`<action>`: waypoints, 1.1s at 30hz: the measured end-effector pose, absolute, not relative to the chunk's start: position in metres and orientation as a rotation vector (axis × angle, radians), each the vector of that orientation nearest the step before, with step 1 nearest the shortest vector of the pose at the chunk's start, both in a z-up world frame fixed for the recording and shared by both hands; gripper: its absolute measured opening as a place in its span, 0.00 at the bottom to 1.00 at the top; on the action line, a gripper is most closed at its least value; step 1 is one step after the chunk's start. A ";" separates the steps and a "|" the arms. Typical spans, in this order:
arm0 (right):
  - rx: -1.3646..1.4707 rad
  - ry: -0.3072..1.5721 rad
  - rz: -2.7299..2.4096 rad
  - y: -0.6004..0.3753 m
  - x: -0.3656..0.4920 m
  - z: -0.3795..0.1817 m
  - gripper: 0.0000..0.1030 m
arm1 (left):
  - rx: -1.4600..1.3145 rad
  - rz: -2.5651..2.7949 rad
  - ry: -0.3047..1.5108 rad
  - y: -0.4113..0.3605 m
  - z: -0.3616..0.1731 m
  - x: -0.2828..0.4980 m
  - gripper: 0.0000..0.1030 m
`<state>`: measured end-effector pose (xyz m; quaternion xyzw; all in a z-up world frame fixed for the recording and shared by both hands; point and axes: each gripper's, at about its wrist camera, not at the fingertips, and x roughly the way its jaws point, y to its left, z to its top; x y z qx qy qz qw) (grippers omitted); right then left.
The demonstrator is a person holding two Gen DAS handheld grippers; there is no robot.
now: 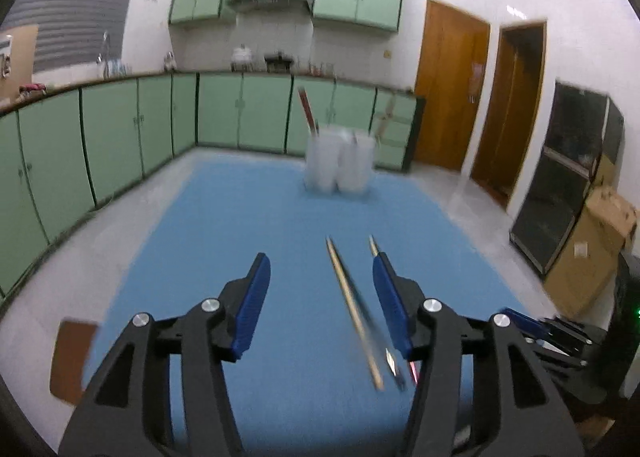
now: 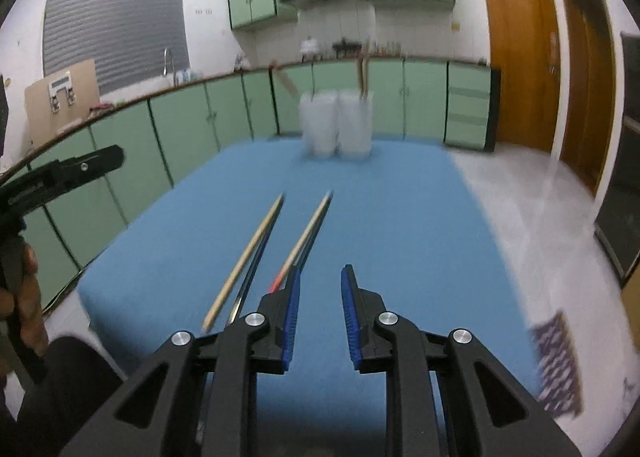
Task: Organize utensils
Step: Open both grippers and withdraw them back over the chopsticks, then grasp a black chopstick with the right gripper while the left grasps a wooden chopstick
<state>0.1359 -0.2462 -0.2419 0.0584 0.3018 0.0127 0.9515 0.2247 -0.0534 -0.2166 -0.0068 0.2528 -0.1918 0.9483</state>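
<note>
Two pale wooden chopsticks lie on the blue mat [image 1: 240,237], each beside a dark one. In the left wrist view my left gripper [image 1: 320,261] is open over the mat. One chopstick [image 1: 352,309] lies between its fingers without touching them, and a second [image 1: 373,245] pokes out past the right finger. In the right wrist view my right gripper [image 2: 322,273] is open a little, with only mat in its gap. The chopsticks [image 2: 248,253] [image 2: 308,233] lie to its left, the nearer one running under the left finger. White holders [image 2: 336,125] with sticks in them stand at the mat's far end.
Green cabinets [image 1: 120,137] line the left and far walls, with wooden doors [image 1: 452,85] at the right. A black cabinet [image 1: 568,177] and a cardboard box [image 1: 592,249] stand at the right. A patterned cloth [image 2: 556,365] lies off the mat's right edge. A hand [image 2: 24,297] holds the left gripper.
</note>
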 end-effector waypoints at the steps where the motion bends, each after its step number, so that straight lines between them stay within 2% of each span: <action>1: 0.122 0.628 0.033 -0.242 0.135 -0.249 0.20 | -0.004 -0.385 0.527 -0.055 -0.227 0.219 0.51; 9: 0.102 0.677 0.066 -0.222 0.146 -0.278 0.20 | -0.001 -0.355 0.610 -0.051 -0.271 0.214 0.51; 16: 0.086 0.668 0.063 -0.219 0.158 -0.287 0.20 | -0.020 -0.334 0.624 -0.041 -0.275 0.219 0.50; 20: 0.089 0.667 0.029 -0.231 0.162 -0.286 0.06 | -0.018 -0.345 0.646 -0.048 -0.281 0.221 0.50; 33: 0.215 0.661 -0.097 -0.285 0.150 -0.288 0.07 | 0.096 -0.399 0.712 -0.095 -0.312 0.221 0.48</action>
